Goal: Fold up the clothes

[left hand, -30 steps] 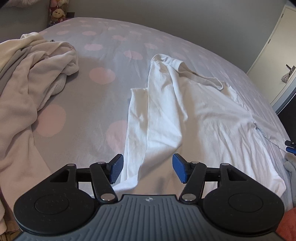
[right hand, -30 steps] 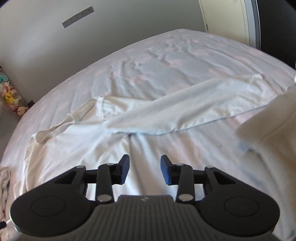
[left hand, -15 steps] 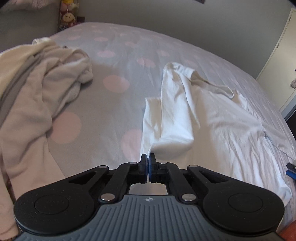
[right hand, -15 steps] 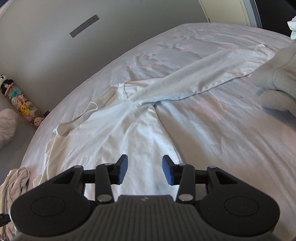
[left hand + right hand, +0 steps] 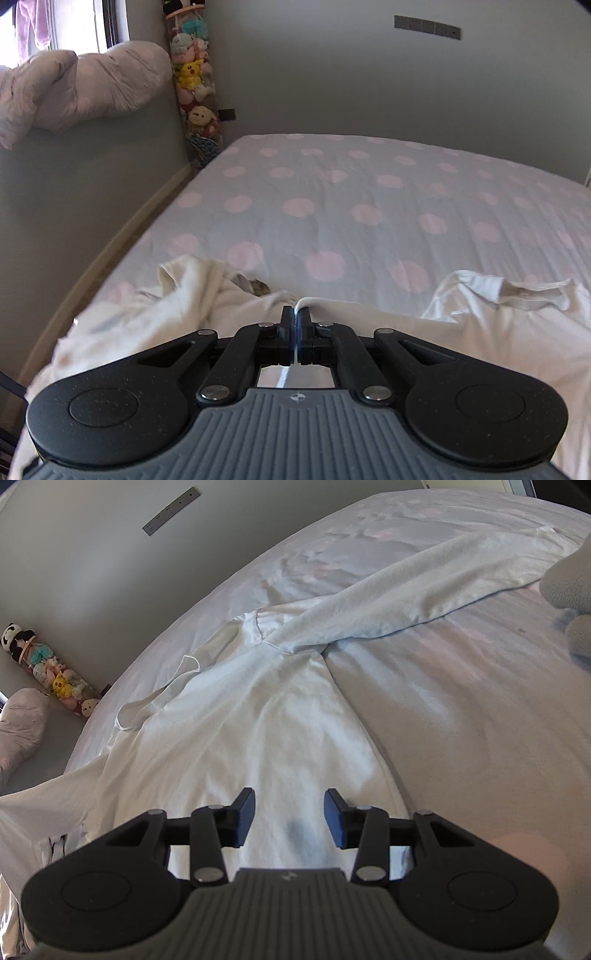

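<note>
Shirt flat on the bed, sleeve outstretched behind, heaped clothes at its left.

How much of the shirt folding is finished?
Barely started. Nothing looks folded yet: the white shirt lies spread on the bed, one sleeve stretched out. In hand: the left tool pinches a shirt edge. The right tool hangs open above the shirt. The cream pile waits too.

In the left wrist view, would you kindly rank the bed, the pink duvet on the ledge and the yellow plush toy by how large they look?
1. Bed: fills most of the view.
2. Pink duvet: a good deal smaller.
3. Yellow plush toy: smallest by far.
The duvet and toy sit farther from the camera, so both look smaller than they are.
</note>
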A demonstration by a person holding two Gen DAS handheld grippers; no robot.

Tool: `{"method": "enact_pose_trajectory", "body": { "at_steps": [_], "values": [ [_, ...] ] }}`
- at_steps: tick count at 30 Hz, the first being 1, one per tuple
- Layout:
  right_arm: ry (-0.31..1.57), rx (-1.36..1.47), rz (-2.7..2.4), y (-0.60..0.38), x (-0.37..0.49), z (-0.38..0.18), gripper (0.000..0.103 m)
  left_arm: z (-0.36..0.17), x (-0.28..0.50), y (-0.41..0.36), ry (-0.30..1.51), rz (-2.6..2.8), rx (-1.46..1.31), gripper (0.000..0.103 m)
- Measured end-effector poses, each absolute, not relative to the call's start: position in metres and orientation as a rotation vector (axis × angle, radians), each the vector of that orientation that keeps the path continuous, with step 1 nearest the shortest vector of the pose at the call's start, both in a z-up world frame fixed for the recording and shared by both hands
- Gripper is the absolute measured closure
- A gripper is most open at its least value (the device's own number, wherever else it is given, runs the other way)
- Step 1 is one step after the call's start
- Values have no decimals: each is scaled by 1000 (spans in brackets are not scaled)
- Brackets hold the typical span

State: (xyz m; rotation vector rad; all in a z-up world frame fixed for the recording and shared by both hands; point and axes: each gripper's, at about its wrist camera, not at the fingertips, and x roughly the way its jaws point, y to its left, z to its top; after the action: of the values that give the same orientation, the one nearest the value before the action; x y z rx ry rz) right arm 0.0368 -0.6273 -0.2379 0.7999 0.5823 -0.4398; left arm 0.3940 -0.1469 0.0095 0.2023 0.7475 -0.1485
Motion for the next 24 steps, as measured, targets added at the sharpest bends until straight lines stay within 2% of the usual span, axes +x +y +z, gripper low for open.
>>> {"method": "enact_pose_trajectory", "body": {
  "at_steps": [6,13,15,17,19,20,24],
  "values": [
    [577,763,-428,-628,48,-244,58,-31,457,-140,812,-22,335,103],
    [574,727,-418,-628,51,-243,58,-87,470,-142,875,36,414,101],
    [568,730,-417,-628,51,-243,58,-88,464,-137,866,31,410,94],
    [557,723,-415,-626,50,-239,58,-78,456,-134,833,0,373,82],
    [537,711,-408,-624,49,-234,58,-67,447,-130,797,-35,332,55],
    [527,700,-405,-622,49,-231,58,-60,441,-132,771,-51,332,52],
    [499,618,-387,-611,51,-214,60,-34,414,-156,680,-155,405,52]
  ]
}}
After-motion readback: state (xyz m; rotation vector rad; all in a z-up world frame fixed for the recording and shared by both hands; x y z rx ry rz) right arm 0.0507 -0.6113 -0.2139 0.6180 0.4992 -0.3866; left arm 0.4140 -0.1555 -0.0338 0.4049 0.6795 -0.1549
